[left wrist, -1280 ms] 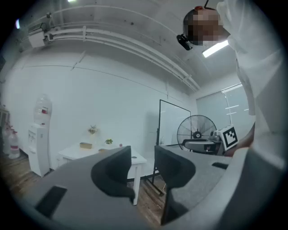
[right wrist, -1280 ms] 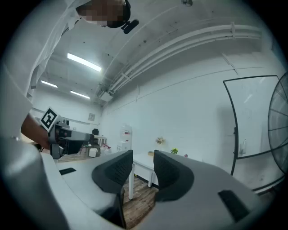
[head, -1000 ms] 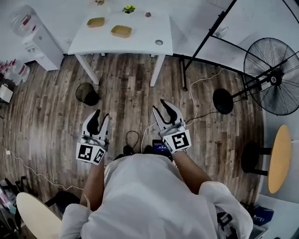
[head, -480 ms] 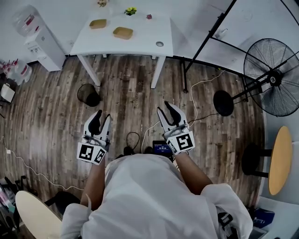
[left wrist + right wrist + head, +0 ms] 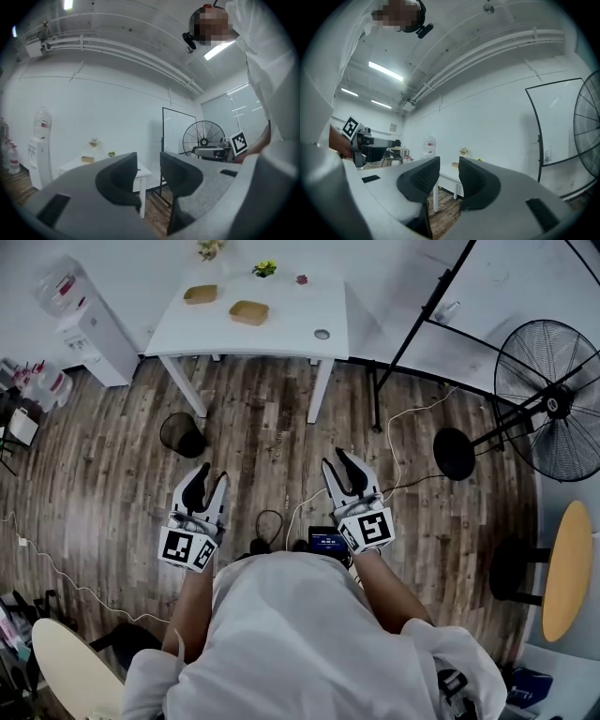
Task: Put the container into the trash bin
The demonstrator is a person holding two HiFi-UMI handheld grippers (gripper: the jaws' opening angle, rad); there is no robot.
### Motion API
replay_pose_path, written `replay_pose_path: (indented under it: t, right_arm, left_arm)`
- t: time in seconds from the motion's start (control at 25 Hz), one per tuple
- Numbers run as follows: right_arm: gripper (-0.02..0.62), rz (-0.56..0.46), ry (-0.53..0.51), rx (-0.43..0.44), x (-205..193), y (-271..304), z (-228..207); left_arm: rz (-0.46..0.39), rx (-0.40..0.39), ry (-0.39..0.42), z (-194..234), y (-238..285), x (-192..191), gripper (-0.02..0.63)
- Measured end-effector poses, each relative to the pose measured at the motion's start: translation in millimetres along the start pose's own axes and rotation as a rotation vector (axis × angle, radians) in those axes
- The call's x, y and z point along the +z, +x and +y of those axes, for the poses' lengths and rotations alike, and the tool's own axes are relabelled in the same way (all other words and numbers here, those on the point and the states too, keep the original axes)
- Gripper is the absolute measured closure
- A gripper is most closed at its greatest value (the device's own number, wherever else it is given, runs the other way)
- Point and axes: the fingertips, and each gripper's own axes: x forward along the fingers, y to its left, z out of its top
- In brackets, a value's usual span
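A dark wood-plank floor point(image 5: 262, 427) fills most of the head view. At its far side, against the wall, stands a white rectangular table point(image 5: 281, 329). To the right is a large black standing fan point(image 5: 553, 399) with a round base, and lower on the right a round light-wood table point(image 5: 567, 568). Left of the white table stands a white water dispenser point(image 5: 89, 329) with a bottle on top.

The person in a white shirt point(image 5: 291, 643) stands well apart from the table and faces it, with both arms held forward. Near the front left leg of the table, on the floor, is the black mesh trash bin point(image 5: 183, 434), upright.

The left gripper point(image 5: 210, 476) is held over the floor and points toward the table. In its own view the jaws are spread, with a clear gap and nothing between them; only the table and floor show through the gap. The right gripper point(image 5: 336, 463) is held beside it, at about the same distance from the table. Its jaws are closing, but there is a gap between the ribbed pads and nothing stands in it.

The tan shallow container point(image 5: 249, 312) lies on the table top, toward the middle, far from both grippers and from the bin. A second tan container point(image 5: 201, 293) lies behind it, more to the left. Near the front right edge of the table is a small round grey object point(image 5: 322, 334), and at the back edge a small green plant point(image 5: 265, 268).
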Motion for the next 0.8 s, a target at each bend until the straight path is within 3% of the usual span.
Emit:
replay_pose_path:
  t: [0.8]
  right_arm:
    - [0.474, -0.015, 0.042, 0.016, -15, -40, -66]
  left_arm:
    - [0.031, -0.017, 0.03, -70, 43, -5, 0.457]
